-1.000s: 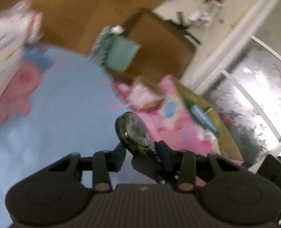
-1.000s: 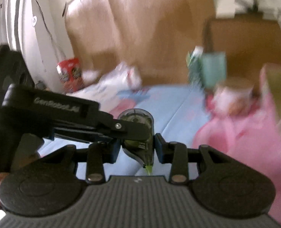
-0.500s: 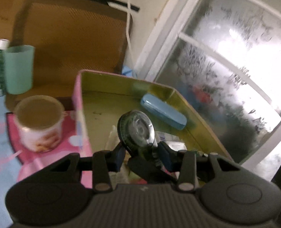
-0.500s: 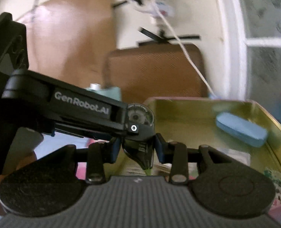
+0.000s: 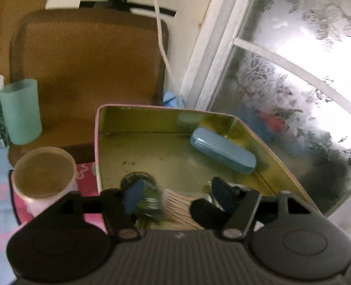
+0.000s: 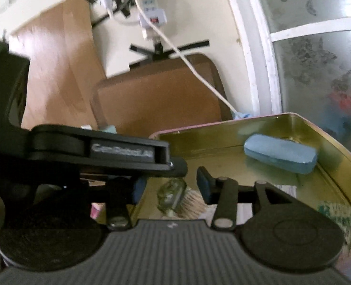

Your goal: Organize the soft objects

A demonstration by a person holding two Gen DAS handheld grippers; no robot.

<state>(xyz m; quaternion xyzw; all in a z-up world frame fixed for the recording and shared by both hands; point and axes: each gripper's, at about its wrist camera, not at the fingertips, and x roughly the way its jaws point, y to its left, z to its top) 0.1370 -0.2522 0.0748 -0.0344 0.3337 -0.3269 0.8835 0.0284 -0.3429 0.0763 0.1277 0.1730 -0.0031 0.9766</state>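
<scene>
The correction tape dispenser (image 5: 143, 196), clamped by both grippers half a second ago, now lies blurred in the gold tin (image 5: 137, 121) beside a bundle of thin sticks (image 5: 177, 205). The left gripper (image 5: 175, 193) and the right gripper (image 6: 169, 185) have both just been opening, and their fingers stand apart, pressing nothing. A blue case (image 5: 223, 150) rests by the tin's far wall. Only the left view shows the paper cup (image 5: 43, 174) and green tumbler (image 5: 21, 111); only the right shows a white power strip (image 6: 150, 11).
</scene>
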